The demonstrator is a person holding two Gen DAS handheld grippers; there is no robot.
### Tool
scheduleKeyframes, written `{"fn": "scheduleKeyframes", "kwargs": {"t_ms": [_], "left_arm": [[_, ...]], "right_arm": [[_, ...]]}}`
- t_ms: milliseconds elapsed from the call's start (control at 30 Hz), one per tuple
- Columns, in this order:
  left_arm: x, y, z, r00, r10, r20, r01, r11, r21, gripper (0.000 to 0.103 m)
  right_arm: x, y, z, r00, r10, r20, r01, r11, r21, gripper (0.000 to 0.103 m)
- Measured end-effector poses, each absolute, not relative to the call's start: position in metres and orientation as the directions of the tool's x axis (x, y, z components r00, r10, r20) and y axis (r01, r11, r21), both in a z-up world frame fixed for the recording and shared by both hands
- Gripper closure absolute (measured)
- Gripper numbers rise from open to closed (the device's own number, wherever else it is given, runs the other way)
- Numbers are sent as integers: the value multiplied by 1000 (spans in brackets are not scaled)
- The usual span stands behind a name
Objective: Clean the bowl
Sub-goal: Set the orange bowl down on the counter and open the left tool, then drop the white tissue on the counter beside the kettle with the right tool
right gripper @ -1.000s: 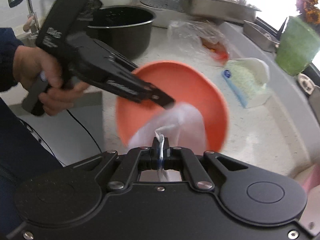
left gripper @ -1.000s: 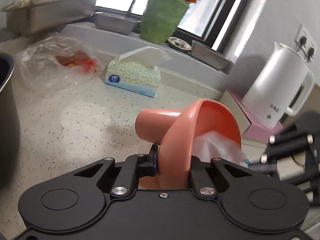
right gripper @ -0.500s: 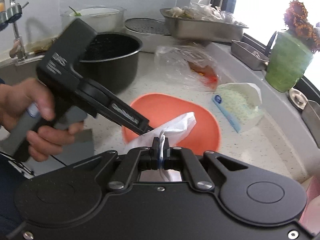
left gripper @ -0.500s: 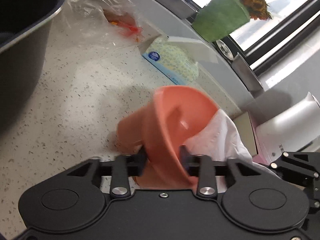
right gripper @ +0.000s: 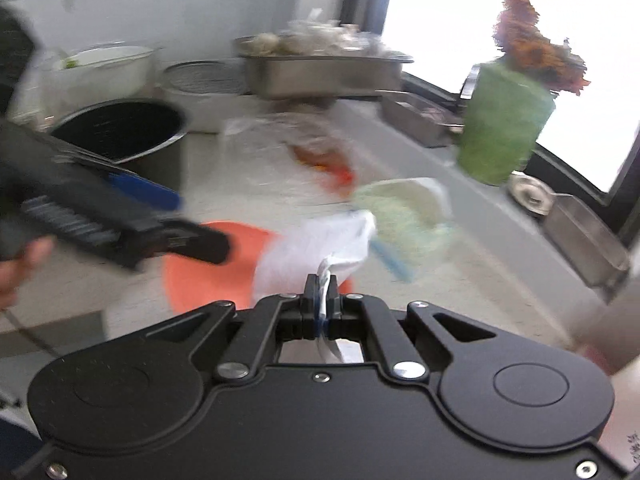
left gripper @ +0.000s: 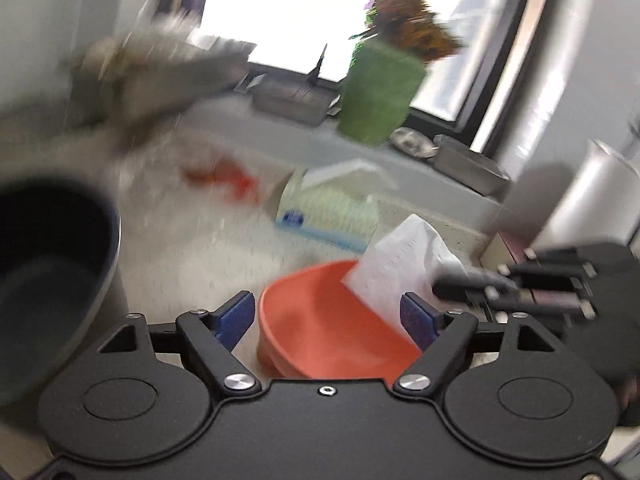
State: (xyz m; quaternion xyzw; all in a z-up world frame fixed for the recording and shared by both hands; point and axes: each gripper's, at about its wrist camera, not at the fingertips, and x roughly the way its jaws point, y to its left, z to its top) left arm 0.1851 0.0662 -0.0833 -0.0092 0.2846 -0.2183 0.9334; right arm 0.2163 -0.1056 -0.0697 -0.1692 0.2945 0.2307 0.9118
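- Speckled countertop (left gripper: 192,248), heavy motion blur.
- Dark pot (left gripper: 48,264) at left.
- Green vase (left gripper: 378,92) on the sill, no label.
- Tissue box (left gripper: 320,208), blue logo unreadable.
- Orange bowl (left gripper: 320,320) on the counter between left gripper (left gripper: 328,316) jaws; jaws opening, pads off the bowl.
- Right gripper (right gripper: 322,296) clamped on white tissue (right gripper: 316,248) above the bowl.

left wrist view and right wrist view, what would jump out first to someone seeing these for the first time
The orange bowl stands out most, sitting low in the middle on the speckled counter, between the blue pads of the left claw, whose jaws are opening. Next is the white tissue, pinched in the shut right claw just above the bowl. Behind, by the bright window, stands a green vase of dried orange flowers.
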Motion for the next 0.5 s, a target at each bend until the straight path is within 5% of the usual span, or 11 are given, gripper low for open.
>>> {"fn": "scheduleKeyframes", "kwargs": {"t_ms": [300,467,500], "left_arm": [[171,22,-105,670,-488,-560,573,819,-29,24],[176,9,-116,654,-466,-596,579,815,-2,24],[177,8,-118,652,-465,-599,577,817,-6,24]], "right_arm": [[244,-147,-94,757,146,-637,-366,902,-227,100],[264,-169,-106,778,9,-628,-205,949,-241,64],[265,-173,-106,779,-8,-627,-178,956,-234,46]]}}
